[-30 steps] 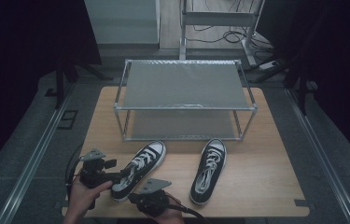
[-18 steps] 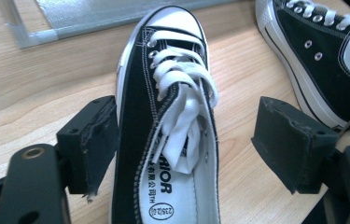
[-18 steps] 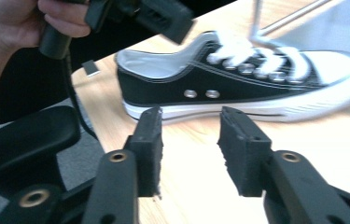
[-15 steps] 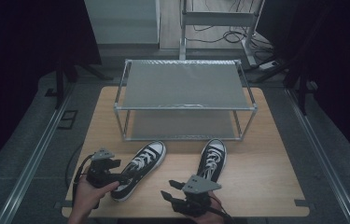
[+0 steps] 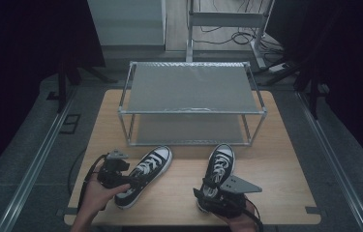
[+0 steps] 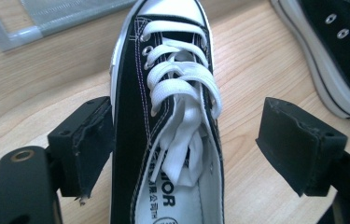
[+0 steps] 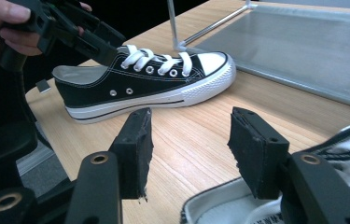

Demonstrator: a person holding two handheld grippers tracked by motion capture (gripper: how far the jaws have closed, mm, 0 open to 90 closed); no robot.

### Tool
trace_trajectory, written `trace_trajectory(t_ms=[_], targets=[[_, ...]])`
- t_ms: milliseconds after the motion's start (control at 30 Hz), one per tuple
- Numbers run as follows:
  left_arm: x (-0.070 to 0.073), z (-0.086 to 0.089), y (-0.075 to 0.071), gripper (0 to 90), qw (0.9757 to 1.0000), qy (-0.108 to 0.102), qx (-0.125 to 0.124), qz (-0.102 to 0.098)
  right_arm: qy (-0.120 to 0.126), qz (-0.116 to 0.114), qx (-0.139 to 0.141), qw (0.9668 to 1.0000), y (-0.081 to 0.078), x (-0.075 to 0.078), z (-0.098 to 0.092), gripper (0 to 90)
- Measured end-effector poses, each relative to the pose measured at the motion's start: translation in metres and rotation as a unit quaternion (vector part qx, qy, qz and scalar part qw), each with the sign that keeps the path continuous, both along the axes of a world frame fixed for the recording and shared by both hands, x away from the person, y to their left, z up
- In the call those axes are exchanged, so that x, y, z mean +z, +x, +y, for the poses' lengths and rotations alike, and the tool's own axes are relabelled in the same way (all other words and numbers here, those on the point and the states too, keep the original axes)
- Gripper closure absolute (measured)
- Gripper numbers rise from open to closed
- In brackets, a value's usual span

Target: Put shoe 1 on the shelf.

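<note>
Two black low-top sneakers with white laces lie on the wooden table (image 5: 276, 159). My left gripper (image 5: 123, 182) (image 6: 193, 140) straddles the left sneaker (image 5: 145, 174) (image 6: 172, 116) near its tongue. Its jaws have just been opening: one pad (image 6: 93, 140) rests against the sneaker's side, the other pad (image 6: 298, 144) stands well clear. My right gripper (image 5: 215, 200) (image 7: 193, 144) sits at the heel of the right sneaker (image 5: 219, 169) (image 7: 224, 207). Its jaws have also just been opening, with bare wood between them. The left sneaker (image 7: 144, 84) and the left gripper (image 7: 70, 32) appear farther off in the right gripper view.
A two-tier metal shoe rack (image 5: 191, 101) (image 7: 303, 51) stands across the back half of the table, both shelves bare. The table's front edge runs just under my hands. Cables and a metal frame (image 5: 227, 21) lie on the floor beyond.
My right gripper has moved right, from beside the left sneaker to behind the right sneaker's heel. The left hand has shifted slightly right. The sneakers have stayed put.
</note>
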State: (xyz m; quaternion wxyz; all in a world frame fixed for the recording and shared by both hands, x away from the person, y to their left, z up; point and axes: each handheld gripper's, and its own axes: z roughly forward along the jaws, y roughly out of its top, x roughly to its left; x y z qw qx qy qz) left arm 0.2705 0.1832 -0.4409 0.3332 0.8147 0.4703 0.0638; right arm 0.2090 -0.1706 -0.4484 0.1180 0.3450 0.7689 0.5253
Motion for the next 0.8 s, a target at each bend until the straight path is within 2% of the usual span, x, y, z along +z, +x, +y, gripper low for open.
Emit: trace_trajectory(t_ms=[33,133,200,233,300,333,367,467,533,600,733,767,800], targets=[[0.0,0.0,0.0,17.8,1.0,0.0,0.0,0.0,0.0,0.0,0.0,1.0,0.0,0.0,0.0,49.1],[-0.005,-0.008,0.008,16.1,0.9996,0.025,-0.005,0.014,-0.001,0.003,-0.004,1.0,-0.001,-0.003,-0.002,48.8],[-0.006,-0.011,0.01,15.2,0.9994,0.031,-0.006,0.017,-0.003,0.006,-0.004,1.0,-0.001,-0.005,-0.002,48.3],[-0.007,-0.013,0.012,15.2,0.9991,0.036,-0.006,0.021,-0.003,0.006,-0.004,1.0,-0.001,-0.005,-0.002,48.3],[-0.012,-0.018,0.019,14.8,0.9974,0.062,-0.004,0.036,-0.004,0.01,-0.005,0.9999,-0.001,-0.007,-0.002,47.9],[-0.012,-0.018,0.019,14.8,0.9974,0.062,-0.004,0.036,-0.004,0.011,-0.005,0.9999,-0.001,-0.008,-0.001,47.8],[-0.015,-0.02,0.022,14.8,0.9962,0.075,-0.007,0.044,-0.003,0.011,-0.005,0.9999,-0.001,-0.008,-0.001,47.6],[-0.018,-0.023,0.026,14.7,0.9947,0.086,-0.011,0.056,-0.003,0.011,-0.005,0.9999,-0.001,-0.008,-0.001,47.2],[-0.021,-0.025,0.029,14.7,0.9927,0.098,-0.017,0.067,-0.002,0.009,-0.006,0.9999,-0.001,-0.008,-0.001,47.0],[-0.022,-0.025,0.03,14.7,0.9921,0.101,-0.017,0.072,-0.002,0.01,-0.006,0.9999,-0.001,-0.008,-0.001,46.9],[-0.028,-0.03,0.036,14.7,0.9884,0.118,-0.022,0.093,0.001,0.007,-0.012,0.9999,-0.002,-0.007,-0.003,46.6],[-0.028,-0.03,0.036,14.8,0.9884,0.118,-0.022,0.093,0.001,0.007,-0.012,0.9999,-0.002,-0.007,-0.003,46.6],[-0.029,-0.033,0.038,14.4,0.9859,0.132,-0.026,0.099,0.001,0.006,-0.012,0.9999,-0.002,-0.007,-0.004,46.4]])
